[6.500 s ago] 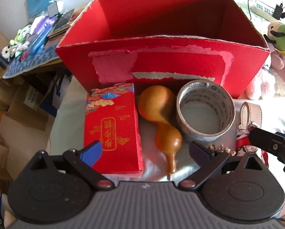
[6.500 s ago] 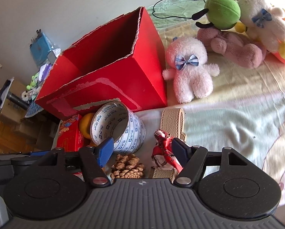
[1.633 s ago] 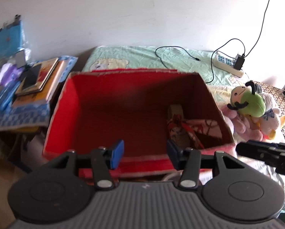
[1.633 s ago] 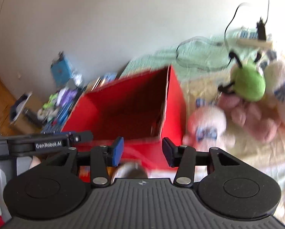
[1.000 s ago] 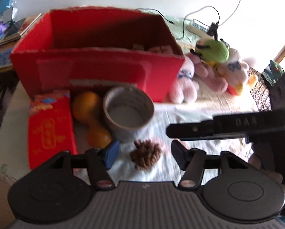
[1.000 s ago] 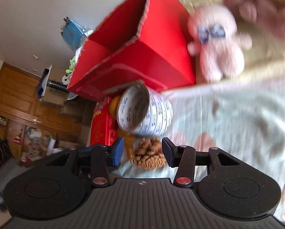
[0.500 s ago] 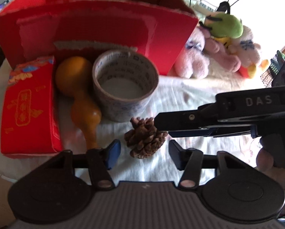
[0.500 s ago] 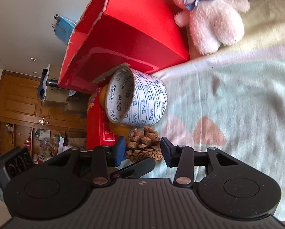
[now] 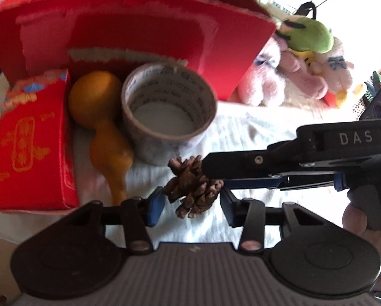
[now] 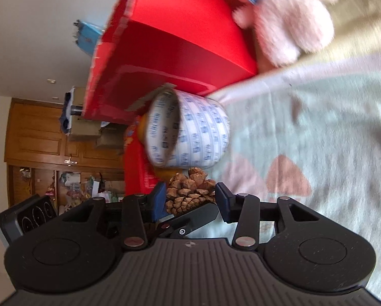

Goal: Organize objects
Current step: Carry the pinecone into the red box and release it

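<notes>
Both grippers are open around the same pine cone (image 9: 193, 186). The right gripper (image 10: 189, 199), rolled on its side, has the cone between its two spread fingers, and its black arm reaches in from the right of the left wrist view, tips over the cone's right side. The left gripper (image 9: 190, 202) comes from the near side with fingers wide — the cone sits between them, whether touching I cannot tell. The cone lies on a pale cloth (image 9: 254, 137), just near of a roll of tape (image 9: 168, 117) standing on end. Left of the roll lie an orange gourd (image 9: 102, 125) and a flat red packet (image 9: 31, 142) — behind them all stands the big red box (image 9: 129, 33), with plush toys (image 9: 302, 58) at its right.
</notes>
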